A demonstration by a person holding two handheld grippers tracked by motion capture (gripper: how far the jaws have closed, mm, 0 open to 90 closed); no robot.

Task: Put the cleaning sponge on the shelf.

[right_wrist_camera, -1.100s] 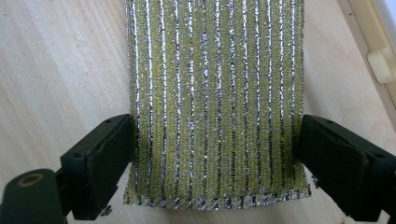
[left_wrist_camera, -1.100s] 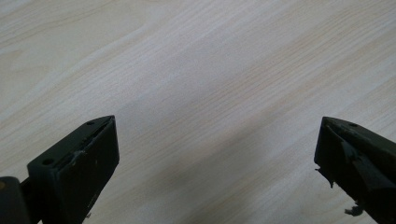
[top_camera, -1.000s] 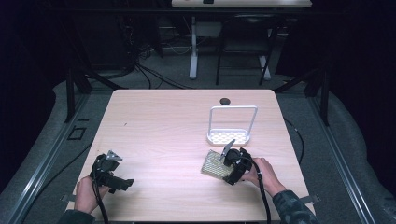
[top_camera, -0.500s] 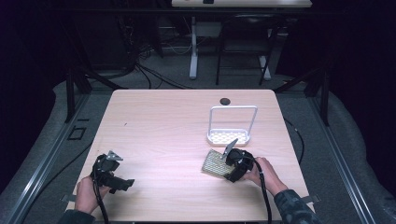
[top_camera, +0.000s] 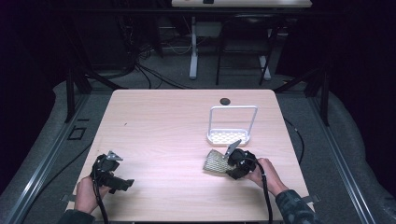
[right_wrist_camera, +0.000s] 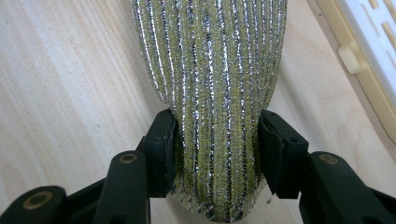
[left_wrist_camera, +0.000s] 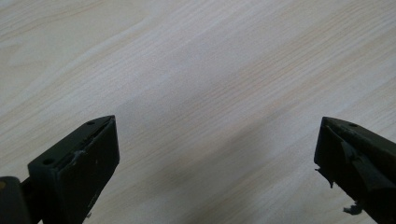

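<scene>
A yellow-green scouring sponge with silver threads [right_wrist_camera: 212, 70] lies on the wooden table [top_camera: 168, 130], also seen in the high view as the sponge [top_camera: 215, 162]. My right gripper [right_wrist_camera: 216, 140] has its two jaws pressed against the sponge's sides, shut on it; from above the right gripper [top_camera: 232, 164] sits at the table's front right, held by a hand. My left gripper [left_wrist_camera: 217, 154] hovers over bare wood with its jaws wide apart and nothing between them; in the high view the left gripper [top_camera: 122, 183] is at the front left.
A white rack with a perforated base and an upright frame [top_camera: 232, 123] stands just beyond the sponge; its cream and white edge [right_wrist_camera: 369, 56] shows at the right of the right gripper view. A small black disc [top_camera: 225, 101] lies near the table's far edge.
The right hand and gripper have shifted slightly with the sponge near the rack. The left gripper has stayed in place.
</scene>
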